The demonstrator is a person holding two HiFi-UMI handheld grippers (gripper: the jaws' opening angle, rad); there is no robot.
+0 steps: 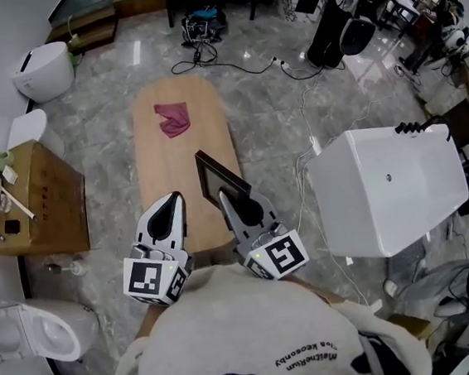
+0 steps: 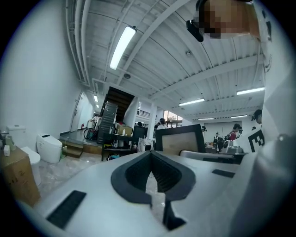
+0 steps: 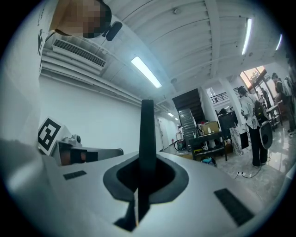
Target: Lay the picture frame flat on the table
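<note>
You stand at the near end of a long, narrow light-wood table with rounded ends (image 1: 180,142), set on a glossy grey marbled floor (image 1: 268,112). A crumpled magenta cloth (image 1: 173,119) lies towards the table's far end. A large white box-shaped tub (image 1: 389,187) sits to the right. To the left is a brown cardboard box (image 1: 49,202) with small clutter on top, and a white toilet (image 1: 43,71) stands beyond it.

The black-bordered rectangular picture frame (image 1: 215,179) stands upright on its edge over the near half of the table. It is clamped at its near end in your right gripper (image 1: 230,198). Whether its lower edge touches the wood is not clear. Your left gripper (image 1: 172,200) is just beside it and apart from it, jaws pressed together on nothing.

The left gripper view shows the frame's (image 2: 180,139) broad face, a dark border round a pale beige panel. The right gripper view shows it only edge-on, a thin dark strip (image 3: 147,134) rising from between the jaws. Only the head view shows the table.
</note>
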